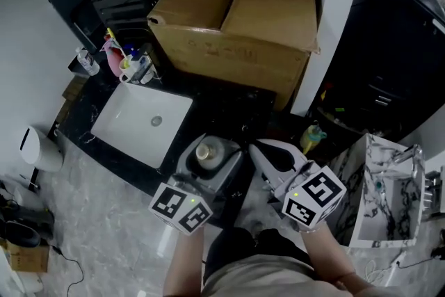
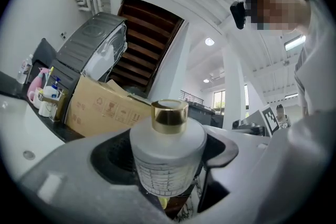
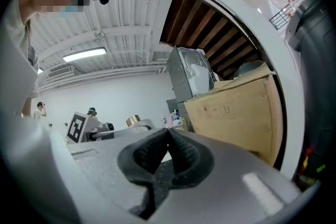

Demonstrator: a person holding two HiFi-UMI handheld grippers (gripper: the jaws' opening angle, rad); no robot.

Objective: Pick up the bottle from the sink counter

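A frosted white bottle [image 1: 206, 152] with a gold cap is held upright between the jaws of my left gripper [image 1: 208, 162], just in front of the sink. The left gripper view shows the bottle [image 2: 167, 157] filling the gap between the jaws, which press on both its sides, lifted with the room behind it. My right gripper [image 1: 260, 148] hovers beside it on the right. In the right gripper view its black ribbed pads [image 3: 181, 152] meet at the tip with nothing between them, and the bottle's gold cap [image 3: 133, 120] shows to the left.
A white sink basin [image 1: 139, 118] is set in the black counter [image 1: 233, 108]. A big cardboard box [image 1: 236, 17] stands behind it. Toiletries in cups [image 1: 128, 62] crowd the sink's far left corner. A small yellow-green bottle [image 1: 313, 138] and a marbled box [image 1: 389, 191] are at the right.
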